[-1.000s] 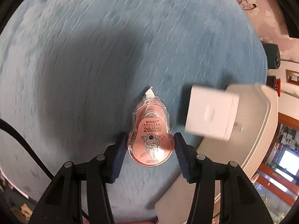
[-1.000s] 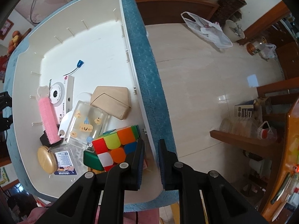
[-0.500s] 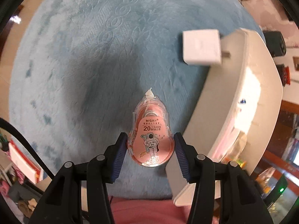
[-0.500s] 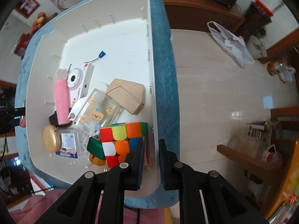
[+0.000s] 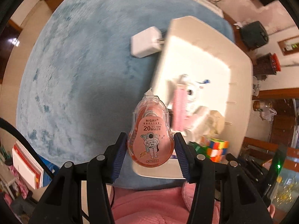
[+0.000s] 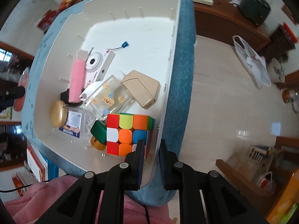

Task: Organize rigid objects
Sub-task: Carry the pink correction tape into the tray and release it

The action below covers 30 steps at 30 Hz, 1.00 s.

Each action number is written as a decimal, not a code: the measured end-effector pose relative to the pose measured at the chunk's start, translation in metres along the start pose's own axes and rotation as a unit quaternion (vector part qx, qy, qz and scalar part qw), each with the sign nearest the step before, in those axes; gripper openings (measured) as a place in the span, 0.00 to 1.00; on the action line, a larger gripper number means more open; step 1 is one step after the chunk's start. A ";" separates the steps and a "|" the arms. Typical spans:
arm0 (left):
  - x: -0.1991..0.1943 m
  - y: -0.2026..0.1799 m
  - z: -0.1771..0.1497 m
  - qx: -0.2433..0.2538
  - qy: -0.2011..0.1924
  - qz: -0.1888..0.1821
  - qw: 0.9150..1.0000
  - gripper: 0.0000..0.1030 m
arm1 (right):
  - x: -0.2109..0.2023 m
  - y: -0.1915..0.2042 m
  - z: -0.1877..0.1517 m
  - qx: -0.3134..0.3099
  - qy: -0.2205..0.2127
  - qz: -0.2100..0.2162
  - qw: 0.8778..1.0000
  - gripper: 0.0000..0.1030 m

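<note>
Carrying a correction tape (image 5: 150, 140) in the left gripper (image 5: 151, 149) — above the worktop, near the bin (image 5: 239, 59).
Light, stiff, slick plastic; fingers clamp its wide rounded body, tip pointing away — a sound hold. The right gripper (image 6: 151, 154) pinches the bin's wall beside the cube (image 6: 129, 133).

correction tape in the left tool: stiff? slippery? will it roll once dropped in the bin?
The correction tape looks like a rigid clear plastic shell, probably light. Its smooth curved sides could slip between the left tool's pads. Its broad flat faces suggest it would lie flat in the white bin, not roll.
</note>
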State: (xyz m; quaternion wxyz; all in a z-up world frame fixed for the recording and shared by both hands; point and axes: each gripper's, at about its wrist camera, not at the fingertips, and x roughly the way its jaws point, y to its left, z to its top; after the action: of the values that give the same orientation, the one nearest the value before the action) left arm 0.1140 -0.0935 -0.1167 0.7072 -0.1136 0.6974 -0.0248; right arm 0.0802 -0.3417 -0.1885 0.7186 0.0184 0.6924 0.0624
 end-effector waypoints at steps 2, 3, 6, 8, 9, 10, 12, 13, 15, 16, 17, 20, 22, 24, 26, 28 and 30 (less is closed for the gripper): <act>-0.003 -0.017 -0.008 0.018 -0.024 -0.003 1.000 0.52 | 0.000 0.000 0.001 -0.015 0.001 0.006 1.000 0.16; -0.003 -0.024 -0.011 0.027 -0.033 -0.004 0.999 0.52 | 0.000 0.000 0.001 -0.021 0.001 0.009 1.000 0.16; -0.007 -0.046 -0.022 0.053 -0.063 -0.006 0.997 0.53 | 0.000 0.000 0.001 -0.040 0.003 0.015 0.999 0.17; -0.009 -0.056 -0.029 0.065 -0.077 -0.016 0.995 0.53 | 0.000 0.000 -0.001 -0.051 0.003 0.018 0.999 0.17; -0.008 -0.061 -0.031 0.070 -0.082 -0.022 0.994 0.53 | 0.001 0.000 0.000 -0.052 0.003 0.020 0.998 0.17; -0.007 -0.066 -0.034 0.077 -0.088 -0.028 0.993 0.53 | 0.001 0.000 -0.001 -0.054 0.003 0.023 0.998 0.17; -0.005 -0.073 -0.039 0.091 -0.100 -0.035 0.990 0.53 | 0.000 -0.002 -0.001 -0.055 0.004 0.029 0.998 0.17; -0.004 -0.076 -0.041 0.097 -0.106 -0.036 0.989 0.53 | 0.000 -0.003 -0.001 -0.056 0.004 0.032 0.998 0.17; -0.004 -0.082 -0.046 0.112 -0.118 -0.039 0.986 0.53 | 0.000 -0.005 -0.001 -0.059 0.005 0.035 0.998 0.17; -0.004 -0.085 -0.048 0.120 -0.124 -0.041 0.984 0.53 | 0.000 -0.005 -0.001 -0.061 0.006 0.036 0.998 0.17; -0.003 -0.088 -0.050 0.128 -0.131 -0.043 0.982 0.53 | 0.000 -0.005 -0.002 -0.061 0.007 0.037 0.997 0.17; -0.003 -0.094 -0.058 0.146 -0.144 -0.044 0.978 0.53 | 0.002 -0.007 -0.002 -0.060 0.009 0.040 0.997 0.17; -0.002 -0.097 -0.063 0.156 -0.152 -0.045 0.975 0.53 | 0.002 -0.009 -0.002 -0.055 0.010 0.044 0.997 0.17; -0.001 -0.099 -0.067 0.166 -0.158 -0.049 0.972 0.53 | 0.003 -0.011 -0.001 -0.049 0.011 0.047 0.998 0.17; -0.001 -0.101 -0.071 0.177 -0.164 -0.050 0.969 0.53 | 0.004 -0.013 -0.001 -0.041 0.013 0.049 0.998 0.17; -0.001 -0.103 -0.073 0.188 -0.168 -0.042 0.967 0.53 | 0.005 -0.013 0.000 -0.034 0.014 0.049 0.998 0.17; 0.000 -0.104 -0.074 0.198 -0.166 -0.035 0.965 0.53 | 0.005 -0.013 0.001 -0.027 0.015 0.047 0.998 0.17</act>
State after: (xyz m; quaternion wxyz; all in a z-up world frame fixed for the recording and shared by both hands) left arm 0.0530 -0.2046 -0.0966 0.8203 0.0018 0.5465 -0.1684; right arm 0.0820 -0.3544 -0.1949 0.7045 0.0310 0.6996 0.1152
